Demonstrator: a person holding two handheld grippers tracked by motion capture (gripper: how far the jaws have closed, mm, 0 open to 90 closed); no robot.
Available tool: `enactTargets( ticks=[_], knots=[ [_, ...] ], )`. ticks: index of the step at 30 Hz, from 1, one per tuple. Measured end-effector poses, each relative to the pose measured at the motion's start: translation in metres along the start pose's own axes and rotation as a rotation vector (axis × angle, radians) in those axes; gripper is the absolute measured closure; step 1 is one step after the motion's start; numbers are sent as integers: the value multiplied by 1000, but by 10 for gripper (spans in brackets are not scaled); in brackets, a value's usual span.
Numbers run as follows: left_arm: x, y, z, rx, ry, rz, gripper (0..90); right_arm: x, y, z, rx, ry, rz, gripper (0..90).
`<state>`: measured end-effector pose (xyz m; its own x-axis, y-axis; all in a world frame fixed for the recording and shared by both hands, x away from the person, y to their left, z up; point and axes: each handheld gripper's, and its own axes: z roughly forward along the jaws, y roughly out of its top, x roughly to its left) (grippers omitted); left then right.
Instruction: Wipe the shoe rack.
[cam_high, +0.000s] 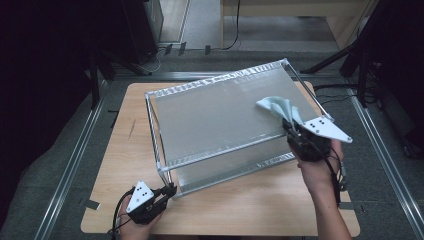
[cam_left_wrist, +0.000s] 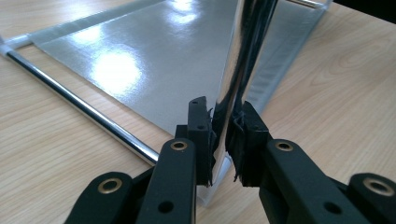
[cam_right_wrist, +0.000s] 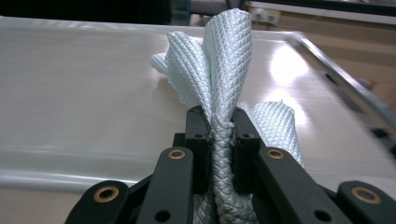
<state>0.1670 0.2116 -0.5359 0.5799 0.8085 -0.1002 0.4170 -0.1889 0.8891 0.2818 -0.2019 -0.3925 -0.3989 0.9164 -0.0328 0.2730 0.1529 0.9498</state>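
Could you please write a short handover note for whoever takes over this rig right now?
Left gripper: shut on the rack's chrome corner post, steadying the rack on the wooden table.
Right gripper: shut on a bunched pale cloth, which rests on the grey top shelf near its far right corner.
Done: rack held, cloth on the shelf.
Left: probably wiping the rest of the shelf; how much is already wiped cannot be told.

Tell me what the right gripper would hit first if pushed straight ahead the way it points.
Probably nothing solid: beyond the cloth the right gripper holds, the shelf panel runs on bare, though depth is hard to judge.
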Motion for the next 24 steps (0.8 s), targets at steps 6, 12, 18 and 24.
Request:
enactTargets(
  ticks=[6,12,18,24],
  knots=[
    [-15,2,9,-1,-35,11,796,48,-2,3,-26,77,-42,815],
    [-24,3,16,-11,-69,-13,790,94,-3,4,-41,148,-59,814],
    [-30,4,22,-12,-96,-22,787,147,-4,4,-53,257,-88,813],
    [-34,4,23,-6,-112,-12,788,177,-4,1,-45,363,-92,813]
  ],
)
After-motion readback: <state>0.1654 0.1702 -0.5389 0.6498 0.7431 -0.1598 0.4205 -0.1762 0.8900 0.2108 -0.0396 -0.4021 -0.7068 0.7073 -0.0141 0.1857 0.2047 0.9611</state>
